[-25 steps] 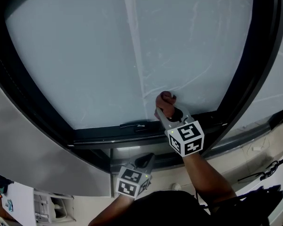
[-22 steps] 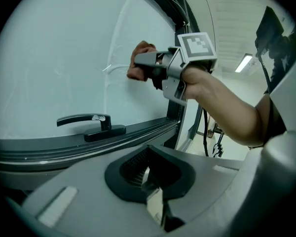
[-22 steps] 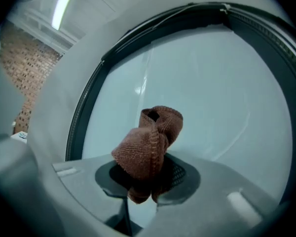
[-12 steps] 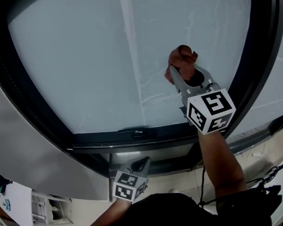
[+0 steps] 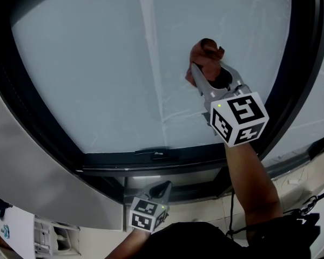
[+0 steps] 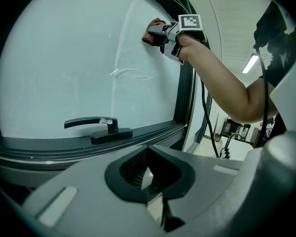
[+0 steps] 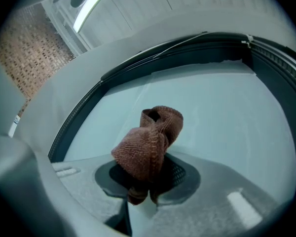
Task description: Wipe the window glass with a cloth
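The window glass [image 5: 97,63] fills most of the head view inside a dark frame [image 5: 21,90]. My right gripper [image 5: 205,69] is raised against the pane's right half, shut on a bunched brown cloth [image 5: 203,55] that touches the glass. That cloth [image 7: 148,142] also bulges out of the jaws in the right gripper view, and shows far off as a brown cloth [image 6: 150,31] in the left gripper view. My left gripper [image 5: 163,189] hangs low below the sill, jaws together and holding nothing; in its own view the left gripper [image 6: 150,184] points up at the pane.
A black window handle [image 6: 91,124] lies flat on the lower frame rail [image 5: 151,158]. Faint streaks [image 5: 173,104] cross the glass. The right frame post [image 5: 291,85] stands close to my right gripper. A cable [image 6: 204,107] hangs by the right arm.
My right gripper rose from near the lower rail to the upper right of the pane with the cloth, then edged slightly left. The left gripper stayed low.
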Tool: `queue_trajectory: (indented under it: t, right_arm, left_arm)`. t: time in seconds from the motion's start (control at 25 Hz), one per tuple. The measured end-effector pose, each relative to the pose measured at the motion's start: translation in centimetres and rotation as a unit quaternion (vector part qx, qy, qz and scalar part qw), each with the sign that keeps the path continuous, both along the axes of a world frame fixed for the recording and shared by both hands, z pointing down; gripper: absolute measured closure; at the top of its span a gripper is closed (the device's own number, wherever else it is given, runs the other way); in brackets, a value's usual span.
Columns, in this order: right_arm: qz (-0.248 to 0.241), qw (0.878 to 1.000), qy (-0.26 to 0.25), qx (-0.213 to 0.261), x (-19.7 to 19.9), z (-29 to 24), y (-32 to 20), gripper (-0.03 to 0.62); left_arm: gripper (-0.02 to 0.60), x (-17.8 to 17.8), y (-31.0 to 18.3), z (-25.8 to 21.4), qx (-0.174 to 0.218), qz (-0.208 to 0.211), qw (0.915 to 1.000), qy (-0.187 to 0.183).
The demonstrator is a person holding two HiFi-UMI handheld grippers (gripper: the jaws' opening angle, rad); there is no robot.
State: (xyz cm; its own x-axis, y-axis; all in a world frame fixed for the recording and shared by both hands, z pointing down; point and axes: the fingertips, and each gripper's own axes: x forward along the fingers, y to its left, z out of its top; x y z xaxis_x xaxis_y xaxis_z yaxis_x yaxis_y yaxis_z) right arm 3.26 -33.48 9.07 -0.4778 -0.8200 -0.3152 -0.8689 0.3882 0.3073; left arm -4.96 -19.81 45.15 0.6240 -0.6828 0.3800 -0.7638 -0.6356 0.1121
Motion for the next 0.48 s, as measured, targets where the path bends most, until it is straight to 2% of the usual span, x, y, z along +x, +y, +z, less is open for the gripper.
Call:
queue_trajectory:
  t: [0.48]
  right_arm:
    - [0.009, 1.000, 0.000, -0.005, 0.2, 3.0, -0.2, 0.508]
  left_arm:
    - [0.565, 1.0, 0.6, 0.6, -0.018, 0.020, 0.9996, 0.001]
